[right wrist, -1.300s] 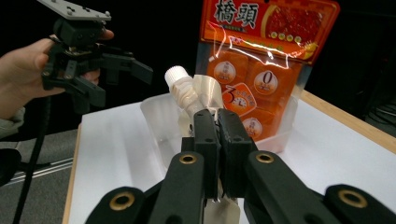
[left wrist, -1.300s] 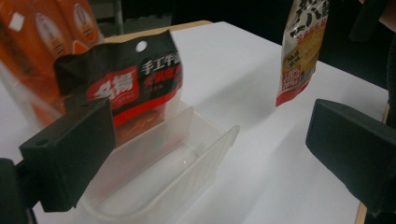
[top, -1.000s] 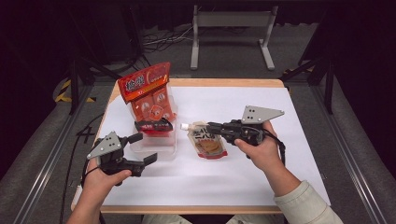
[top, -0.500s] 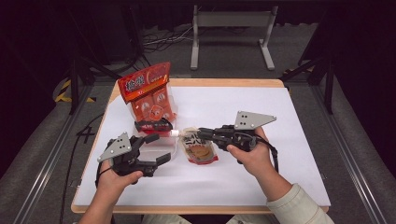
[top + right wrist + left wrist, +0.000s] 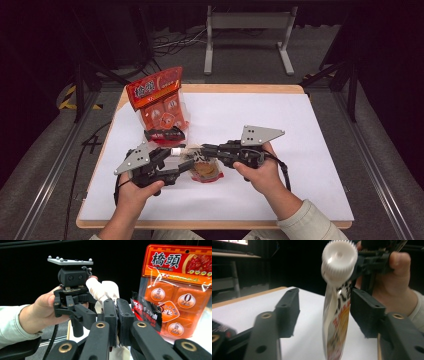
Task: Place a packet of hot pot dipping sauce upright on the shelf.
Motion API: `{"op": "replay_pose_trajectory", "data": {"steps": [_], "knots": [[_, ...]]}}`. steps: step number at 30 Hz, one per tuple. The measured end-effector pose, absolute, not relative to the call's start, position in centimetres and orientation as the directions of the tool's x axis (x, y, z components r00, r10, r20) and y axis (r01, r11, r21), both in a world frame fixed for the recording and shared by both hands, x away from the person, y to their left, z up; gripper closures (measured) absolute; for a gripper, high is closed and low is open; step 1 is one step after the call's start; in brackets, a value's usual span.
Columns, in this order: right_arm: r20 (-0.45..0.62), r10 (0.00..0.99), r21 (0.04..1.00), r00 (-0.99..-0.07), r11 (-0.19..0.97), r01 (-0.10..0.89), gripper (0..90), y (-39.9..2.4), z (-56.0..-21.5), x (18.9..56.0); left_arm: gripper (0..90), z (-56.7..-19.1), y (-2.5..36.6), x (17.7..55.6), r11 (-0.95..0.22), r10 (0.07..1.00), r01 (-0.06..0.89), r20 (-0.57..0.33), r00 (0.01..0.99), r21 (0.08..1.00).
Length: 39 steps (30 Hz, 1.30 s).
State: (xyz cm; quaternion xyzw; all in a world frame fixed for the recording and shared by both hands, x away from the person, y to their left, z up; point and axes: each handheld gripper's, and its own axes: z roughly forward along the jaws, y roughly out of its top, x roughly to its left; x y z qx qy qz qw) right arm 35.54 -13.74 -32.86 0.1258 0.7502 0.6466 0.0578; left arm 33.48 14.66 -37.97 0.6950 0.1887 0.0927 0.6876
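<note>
A spouted snack pouch [image 5: 203,170] with a white ribbed cap [image 5: 176,150] hangs just above the white table. My right gripper [image 5: 201,150] is shut on the pouch's top edge; in the right gripper view its jaws [image 5: 117,308] press together on the pale pouch [image 5: 103,291]. My left gripper [image 5: 181,160] stands open at the cap end. In the left gripper view the pouch [image 5: 337,325] and its cap [image 5: 339,258] sit between the spread jaws of that gripper [image 5: 327,306], untouched by either.
An orange bag of packets [image 5: 160,102] stands at the table's back left, with a small black and red packet [image 5: 164,134] in front of it, close to both grippers. The white sheet [image 5: 300,140] covers the table to the right.
The right gripper has carried the pouch left and toward the person. The left gripper has moved right, so its open jaws now flank the pouch's cap end.
</note>
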Motion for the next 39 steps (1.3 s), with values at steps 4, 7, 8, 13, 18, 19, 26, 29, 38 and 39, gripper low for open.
{"op": "replay_pose_trajectory", "data": {"steps": [4, 7, 8, 13, 18, 19, 26, 29, 38, 39], "knots": [[0.078, 0.257, 0.986, -0.963, 0.125, 0.114, 87.4, -13.5, -33.0, 35.4, 53.7, -38.2, 14.4, 33.6, -0.006, 0.377, 0.129, -0.118, 0.919, 0.992], [0.08, 0.253, 0.986, -0.964, 0.124, 0.114, 87.4, -13.4, -33.1, 35.4, 63.2, -38.3, 14.4, 33.6, -0.012, 0.355, 0.131, -0.118, 0.928, 0.991], [0.08, 0.251, 0.986, -0.965, 0.124, 0.114, 87.4, -13.3, -33.1, 35.4, 66.3, -38.3, 14.4, 33.5, -0.015, 0.35, 0.132, -0.119, 0.929, 0.991], [0.081, 0.242, 0.986, -0.967, 0.123, 0.114, 87.3, -13.3, -33.1, 35.3, 82.1, -38.1, 14.7, 33.2, -0.019, 0.335, 0.156, -0.141, 0.932, 0.988], [0.077, 0.24, 0.986, -0.968, 0.125, 0.109, 86.6, -13.3, -33.1, 35.2, 86.4, -37.8, 14.8, 33.1, -0.049, 0.317, 0.139, -0.117, 0.941, 0.989], [0.076, 0.239, 0.986, -0.968, 0.126, 0.109, 86.4, -13.3, -33.1, 35.2, 86.8, -37.7, 14.8, 33.1, -0.056, 0.313, 0.135, -0.111, 0.943, 0.989], [0.075, 0.241, 0.986, -0.968, 0.129, 0.108, 78.7, -13.7, -32.9, 35.2, 88.3, -36.5, 14.9, 33.5, -0.132, 0.286, 0.088, -0.047, 0.957, 0.987], [0.049, 0.268, 0.987, -0.962, 0.136, 0.088, 73.0, -14.2, -32.7, 35.0, 88.5, -36.0, 14.9, 34.0, -0.171, 0.271, 0.074, -0.025, 0.962, 0.983], [0.031, 0.355, 0.988, -0.934, 0.131, 0.082, 69.4, -18.0, -32.5, 34.8, 88.8, -34.5, 15.9, 35.1, -0.207, 0.288, 0.056, 0.006, 0.958, 0.977], [0.037, 0.366, 0.988, -0.93, 0.127, 0.089, 69.5, -18.5, -32.6, 34.8, 88.9, -34.4, 16.1, 35.3, -0.209, 0.289, 0.053, 0.01, 0.957, 0.976]]}}
